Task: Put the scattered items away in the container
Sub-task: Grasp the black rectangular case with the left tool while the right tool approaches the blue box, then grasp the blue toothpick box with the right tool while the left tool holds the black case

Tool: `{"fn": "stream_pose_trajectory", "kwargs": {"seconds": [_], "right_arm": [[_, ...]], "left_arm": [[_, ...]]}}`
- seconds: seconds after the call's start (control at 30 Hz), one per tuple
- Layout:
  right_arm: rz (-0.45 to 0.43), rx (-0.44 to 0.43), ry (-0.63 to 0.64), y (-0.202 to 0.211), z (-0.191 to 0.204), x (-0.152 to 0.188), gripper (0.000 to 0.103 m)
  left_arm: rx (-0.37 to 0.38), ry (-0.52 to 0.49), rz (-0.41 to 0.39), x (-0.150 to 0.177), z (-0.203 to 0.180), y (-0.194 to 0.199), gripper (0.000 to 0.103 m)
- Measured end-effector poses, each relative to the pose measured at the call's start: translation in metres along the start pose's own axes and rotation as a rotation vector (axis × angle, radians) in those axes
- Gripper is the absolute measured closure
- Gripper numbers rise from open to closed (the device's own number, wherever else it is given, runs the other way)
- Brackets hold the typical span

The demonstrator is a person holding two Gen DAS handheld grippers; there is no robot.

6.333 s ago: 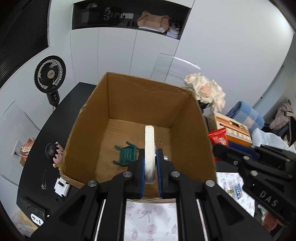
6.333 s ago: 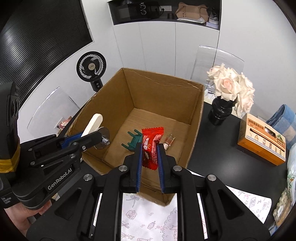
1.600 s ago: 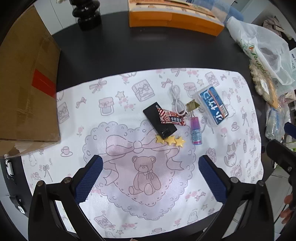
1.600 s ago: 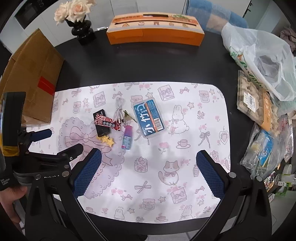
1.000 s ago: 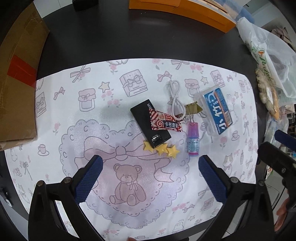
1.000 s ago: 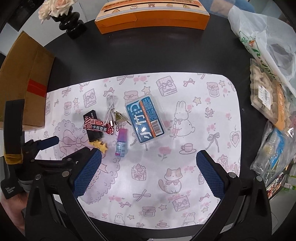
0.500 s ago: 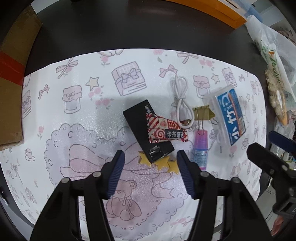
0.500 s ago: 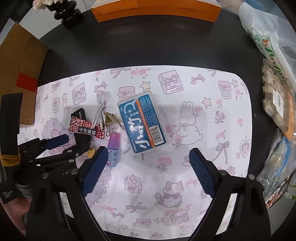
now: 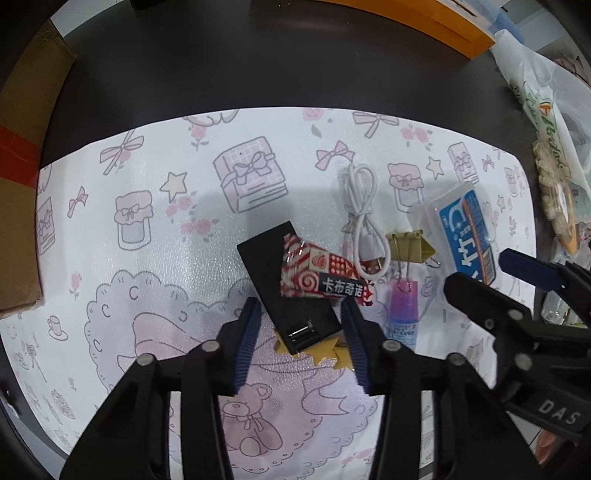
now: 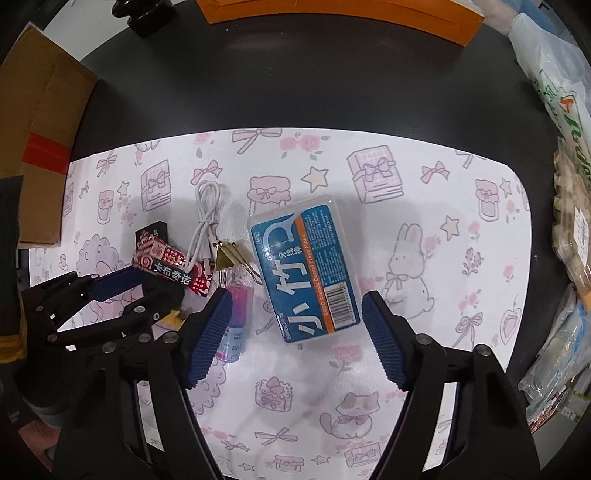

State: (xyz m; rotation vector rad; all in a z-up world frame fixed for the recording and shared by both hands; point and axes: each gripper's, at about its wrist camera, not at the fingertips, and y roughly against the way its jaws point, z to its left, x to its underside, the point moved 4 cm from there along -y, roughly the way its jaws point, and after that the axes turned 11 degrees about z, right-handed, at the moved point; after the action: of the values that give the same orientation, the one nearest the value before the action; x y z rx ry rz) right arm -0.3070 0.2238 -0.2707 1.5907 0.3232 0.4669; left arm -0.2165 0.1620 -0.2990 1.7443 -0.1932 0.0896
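On the patterned mat lies a black flat box (image 9: 273, 269) with a red candy wrapper (image 9: 325, 277) across it. My left gripper (image 9: 301, 334) is open, its blue pads on either side of the black box's near end, not touching. Yellow stars (image 9: 338, 356) peek out beneath. My right gripper (image 10: 295, 325) is open, straddling the near end of a blue floss-pick box (image 10: 306, 266). A purple bottle (image 10: 236, 325) lies by its left finger. A white cable (image 10: 207, 218) and gold binder clip (image 10: 225, 254) lie between the two boxes. The cardboard box (image 10: 33, 129) stands far left.
An orange carton (image 10: 332, 14) and a black vase (image 10: 144, 14) stand at the back of the dark table. Plastic bags of food (image 10: 561, 110) crowd the right edge. The left gripper (image 10: 144, 291) sits close beside the right one, over the candy wrapper (image 10: 170, 269).
Both grippers have dropped toward the mat. The left jaws have narrowed around the black box. The right jaws have narrowed a little around the blue box.
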Motion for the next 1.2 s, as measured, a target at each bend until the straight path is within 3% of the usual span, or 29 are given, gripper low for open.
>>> {"fn": "stream_pose_trajectory", "kwargs": {"seconds": [0.1,0.33,0.5,1.0,1.03,1.07,1.2], "right_arm": [[0.010,0.038,0.010,-0.006,0.000,-0.005,0.029],[0.044,0.046,0.008,-0.027,-0.003,-0.008,0.044],[0.019,0.004,-0.012,-0.025,-0.005,-0.004,0.044],[-0.081,-0.004,-0.029,0.018,0.008,0.010,0.044],[-0.087,-0.005,-0.029,0.021,0.009,0.010,0.044],[-0.093,-0.005,-0.029,0.025,0.011,0.011,0.044],[-0.123,-0.001,-0.024,0.039,0.012,0.020,0.044]], "left_arm": [[0.004,-0.016,-0.004,0.000,0.002,0.002,0.064],[0.031,-0.025,-0.007,0.001,0.010,0.007,0.068],[0.041,-0.033,-0.003,0.002,0.019,0.008,0.069],[0.044,-0.051,-0.072,0.020,0.011,0.026,0.072],[0.042,-0.054,-0.077,0.022,0.011,0.029,0.077],[0.041,-0.058,-0.083,0.023,0.011,0.033,0.092],[0.036,-0.075,-0.110,0.031,0.012,0.049,0.096]]}}
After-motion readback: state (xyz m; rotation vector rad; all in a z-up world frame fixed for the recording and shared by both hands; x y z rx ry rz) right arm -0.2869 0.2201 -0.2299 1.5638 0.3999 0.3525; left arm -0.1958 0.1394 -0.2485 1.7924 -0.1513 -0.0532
